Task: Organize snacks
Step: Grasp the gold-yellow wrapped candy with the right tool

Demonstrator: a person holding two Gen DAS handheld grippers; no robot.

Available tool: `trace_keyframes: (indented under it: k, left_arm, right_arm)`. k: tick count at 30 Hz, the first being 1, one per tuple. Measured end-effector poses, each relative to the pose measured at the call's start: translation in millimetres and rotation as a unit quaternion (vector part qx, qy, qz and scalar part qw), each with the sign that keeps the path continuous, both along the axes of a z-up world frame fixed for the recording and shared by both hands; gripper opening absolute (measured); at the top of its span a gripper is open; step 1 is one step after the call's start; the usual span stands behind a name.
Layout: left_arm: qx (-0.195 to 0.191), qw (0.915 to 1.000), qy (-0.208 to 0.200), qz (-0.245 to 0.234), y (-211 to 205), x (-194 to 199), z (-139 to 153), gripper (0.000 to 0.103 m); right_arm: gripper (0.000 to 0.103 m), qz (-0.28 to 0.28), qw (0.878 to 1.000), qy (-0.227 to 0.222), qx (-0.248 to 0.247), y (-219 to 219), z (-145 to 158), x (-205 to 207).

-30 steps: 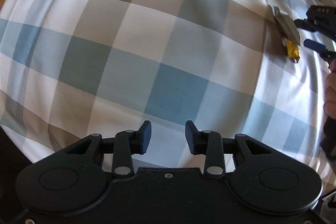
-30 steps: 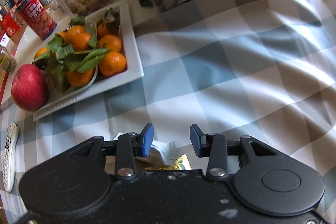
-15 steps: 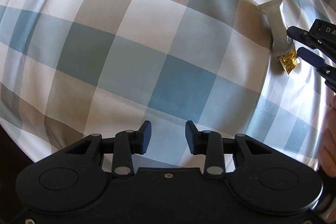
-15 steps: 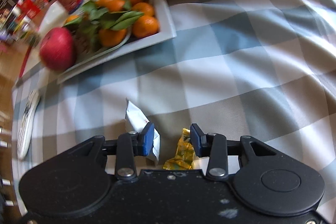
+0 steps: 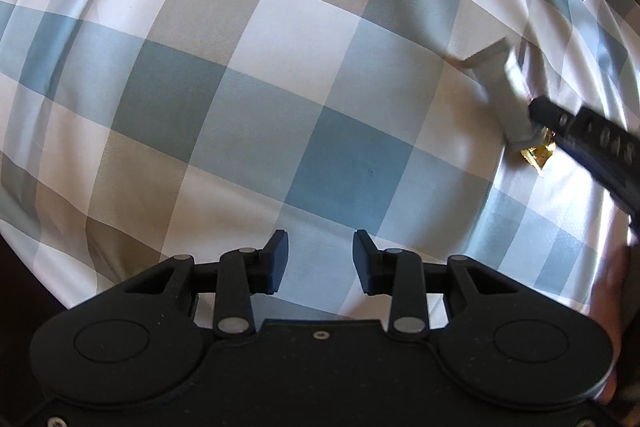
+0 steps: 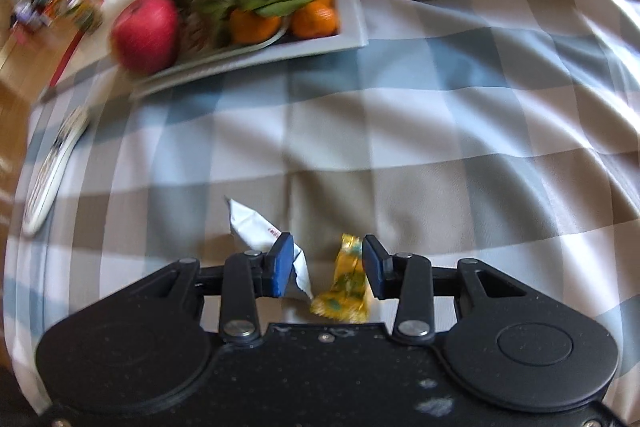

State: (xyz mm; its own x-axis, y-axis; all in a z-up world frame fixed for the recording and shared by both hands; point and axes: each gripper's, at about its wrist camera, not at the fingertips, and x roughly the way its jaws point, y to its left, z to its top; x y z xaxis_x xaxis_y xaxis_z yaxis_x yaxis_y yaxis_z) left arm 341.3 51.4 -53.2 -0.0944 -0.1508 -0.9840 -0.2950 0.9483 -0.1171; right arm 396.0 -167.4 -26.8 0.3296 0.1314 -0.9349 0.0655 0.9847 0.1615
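Lining up right tool [image 6: 324,263], jaws apart, around yellow candy [image 6: 346,283] beside white sachet [image 6: 260,225]; next: lower, close. Left tool [image 5: 318,261] parted, empty.

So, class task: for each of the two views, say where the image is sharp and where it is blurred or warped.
Left wrist view: checked cloth crisp but bulged by the fisheye; white packet and right gripper smeared. Right wrist view: yellow candy sharp; apple and tray motion-blurred.
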Motion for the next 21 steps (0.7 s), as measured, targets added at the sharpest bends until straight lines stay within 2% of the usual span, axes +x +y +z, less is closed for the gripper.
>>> trace_keyframes:
  k: [1, 5, 8, 11, 13, 18, 21]
  left_arm:
    - [0.001, 1.0000, -0.001, 0.001, -8.4, -4.9, -11.1, 0.044]
    - [0.001, 1.0000, -0.001, 0.003, -6.7, -7.0, -8.9, 0.044]
    - [0.001, 1.0000, 0.001, 0.009, -5.5, -7.9, -7.9, 0.044]
    - [0.001, 0.9999, 0.002, 0.015, -4.5, -7.8, -9.1, 0.044]
    - [0.000, 0.9999, 0.001, 0.015, -5.3, -7.6, -8.3, 0.044]
    - [-0.005, 0.9999, 0.001, 0.012, -5.3, -8.3, -7.5, 0.044]
    - [-0.005, 0.9999, 0.002, 0.012, -1.7, -6.6, -3.6, 0.044]
  right_arm:
    - [0.041, 0.013, 1.000, 0.001, 0.005, 3.6, 2.4, -4.5]
    - [0.038, 0.055, 0.998, 0.018, 0.032, 15.4, 7.4, -21.5]
    - [0.039, 0.022, 1.000, -0.002, 0.004, 10.3, 9.2, -26.0]
    - [0.039, -0.027, 1.000, -0.007, 0.005, -4.5, 9.4, -22.7]
    - [0.039, -0.040, 0.999, -0.001, 0.003, -8.8, 6.9, -18.8]
    - [0.039, -0.036, 0.999, -0.002, -0.005, -3.9, 5.4, -15.6]
    - [0.039, -0.003, 1.000, 0.012, 0.006, 7.5, 7.7, -20.4]
